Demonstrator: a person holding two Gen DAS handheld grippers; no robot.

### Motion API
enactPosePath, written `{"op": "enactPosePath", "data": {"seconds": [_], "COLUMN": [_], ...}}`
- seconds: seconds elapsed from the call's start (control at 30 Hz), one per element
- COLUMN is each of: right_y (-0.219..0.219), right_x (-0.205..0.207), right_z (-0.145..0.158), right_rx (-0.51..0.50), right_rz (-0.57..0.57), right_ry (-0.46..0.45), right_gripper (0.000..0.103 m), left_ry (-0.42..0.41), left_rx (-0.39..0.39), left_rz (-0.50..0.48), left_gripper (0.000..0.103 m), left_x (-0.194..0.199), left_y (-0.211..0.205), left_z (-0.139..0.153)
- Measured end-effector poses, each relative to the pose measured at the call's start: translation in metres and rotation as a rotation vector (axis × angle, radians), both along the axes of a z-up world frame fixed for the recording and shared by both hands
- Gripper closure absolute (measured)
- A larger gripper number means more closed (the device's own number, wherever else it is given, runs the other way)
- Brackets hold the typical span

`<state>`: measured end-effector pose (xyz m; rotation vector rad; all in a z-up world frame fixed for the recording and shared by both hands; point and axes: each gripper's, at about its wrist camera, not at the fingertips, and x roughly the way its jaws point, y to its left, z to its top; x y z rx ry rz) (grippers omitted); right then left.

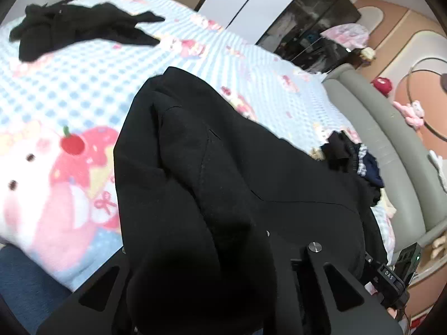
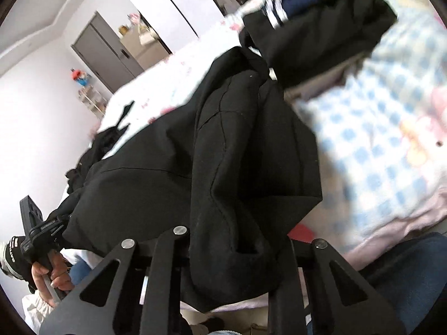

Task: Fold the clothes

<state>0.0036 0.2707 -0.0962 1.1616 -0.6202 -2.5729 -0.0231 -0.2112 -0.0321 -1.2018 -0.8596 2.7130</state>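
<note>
On the blue-checked bedspread (image 1: 92, 83), a black garment (image 1: 212, 173) is lifted between both grippers. Left gripper (image 1: 218, 287): jaws clamped on the garment's near edge, cloth draping over the fingers toward 12 o'clock. Right gripper (image 2: 232, 254): jaws likewise pinched on a fold of the same garment. Second black garment (image 1: 69, 29) lies at 10 o'clock; a dark clothes pile (image 1: 350, 162) at 3 o'clock.

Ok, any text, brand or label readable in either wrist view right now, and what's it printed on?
"DAS" on the black plastic device body at the lower right of the left wrist view.
White lettering on the black-and-white strap by the person's hand in the right wrist view: too blurred to read.
Nothing readable on the black fabric garment or the blue checked cartoon-print bedsheet.
</note>
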Motion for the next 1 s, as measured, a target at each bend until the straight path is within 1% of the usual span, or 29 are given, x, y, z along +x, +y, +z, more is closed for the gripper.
{"op": "enactPosePath", "data": {"seconds": [0.1, 0.17, 0.2, 0.23, 0.27, 0.3, 0.33, 0.37, 0.4, 0.43, 0.47, 0.5, 0.57, 0.6, 0.63, 0.67, 0.77, 0.8, 0.9, 0.97, 1.0], "right_y": [-0.001, -0.011, -0.015, -0.022, -0.028, -0.03, -0.032, -0.035, -0.041, -0.047, -0.052, -0.06, -0.067, -0.069, -0.065, -0.061, -0.044, -0.037, -0.019, -0.019, -0.024], "right_x": [0.031, 0.031, 0.033, 0.023, 0.016, 0.017, 0.015, 0.013, 0.011, 0.012, 0.012, 0.008, 0.01, 0.011, 0.015, 0.013, 0.01, 0.008, 0.008, 0.006, 0.004], "right_z": [0.017, 0.024, 0.025, 0.02, 0.016, 0.009, 0.003, -0.003, -0.008, -0.01, -0.011, -0.012, -0.012, -0.013, -0.018, -0.018, -0.018, -0.018, -0.009, -0.004, -0.003], "right_rx": [-0.058, -0.048, -0.036, -0.027, -0.019, -0.021, -0.014, -0.008, -0.001, 0.012, 0.026, 0.042, 0.068, 0.077, 0.063, 0.046, 0.001, -0.013, -0.074, -0.085, -0.072], "right_rz": [0.024, 0.071, 0.096, 0.11, 0.126, 0.143, 0.153, 0.165, 0.187, 0.201, 0.215, 0.224, 0.223, 0.222, 0.212, 0.197, 0.141, 0.119, 0.108, 0.121, 0.142], "right_ry": [0.01, -0.001, -0.013, -0.042, -0.072, -0.107, -0.121, -0.136, -0.145, -0.136, -0.128, -0.124, -0.118, -0.115, -0.115, -0.118, -0.131, -0.135, -0.127, -0.114, -0.113], "right_gripper": [0.086, 0.086, 0.085, 0.084, 0.08, 0.078, 0.077, 0.072, 0.064, 0.058, 0.048, 0.048, 0.048, 0.048, 0.048, 0.051, 0.059, 0.061, 0.062, 0.062, 0.061], "left_ry": [0.015, 0.001, -0.02, -0.05, -0.078, -0.095, -0.109, -0.108, -0.093, -0.079, -0.07, -0.067, -0.077, -0.089, -0.1, -0.107, -0.072, -0.058, -0.027, -0.014, -0.019], "left_rx": [-0.01, -0.019, -0.018, -0.017, -0.017, -0.023, -0.026, -0.017, -0.017, -0.022, -0.041, -0.047, -0.024, -0.02, -0.016, -0.01, 0.039, 0.066, 0.055, 0.047, 0.053], "left_rz": [-0.019, -0.044, -0.056, -0.077, -0.096, -0.104, -0.11, -0.109, -0.111, -0.113, -0.121, -0.134, -0.144, -0.144, -0.145, -0.142, -0.091, -0.096, -0.136, -0.15, -0.168], "left_gripper": [0.088, 0.088, 0.086, 0.085, 0.085, 0.084, 0.085, 0.082, 0.077, 0.074, 0.069, 0.06, 0.056, 0.056, 0.056, 0.056, 0.069, 0.069, 0.069, 0.069, 0.068], "left_x": [0.04, 0.064, 0.073, 0.077, 0.081, 0.081, 0.082, 0.083, 0.082, 0.081, 0.081, 0.08, 0.079, 0.079, 0.08, 0.081, 0.088, 0.088, 0.088, 0.084, 0.082], "left_y": [-0.012, -0.012, -0.009, -0.006, -0.003, 0.0, 0.003, 0.005, 0.009, 0.013, 0.016, 0.019, 0.019, 0.018, 0.016, 0.014, -0.004, -0.008, -0.01, -0.009, -0.007], "left_z": [0.018, 0.02, 0.015, 0.007, -0.001, -0.007, -0.013, -0.014, -0.013, -0.012, -0.01, -0.01, -0.015, -0.018, -0.021, -0.024, -0.021, -0.018, -0.007, -0.002, -0.002]}}
